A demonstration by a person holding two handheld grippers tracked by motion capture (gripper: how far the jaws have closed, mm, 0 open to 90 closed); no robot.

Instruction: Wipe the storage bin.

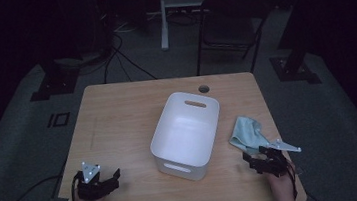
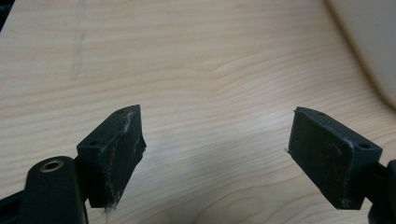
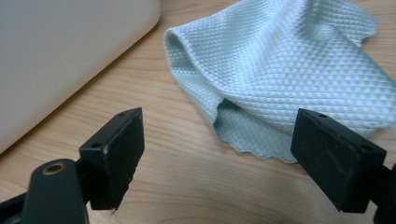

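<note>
A white plastic bin (image 1: 186, 134) with handle slots stands empty in the middle of the wooden table (image 1: 118, 117). Right of it lies a crumpled pale blue cloth (image 1: 247, 133). My right gripper (image 1: 250, 154) rests near the table's front right, open, just short of the cloth. In the right gripper view the cloth (image 3: 285, 74) lies ahead of the wide-apart jaws, with the bin wall (image 3: 65, 56) at left. My left gripper (image 1: 114, 176) sits at the front left, open over bare wood; its view shows nothing between the jaws and the bin's corner (image 2: 369, 42) at far right.
A round cable hole (image 1: 204, 88) lies at the table's far edge. Beyond the table stand a dark folding chair (image 1: 231, 24) and a white desk leg (image 1: 162, 16) on a grey floor with cables.
</note>
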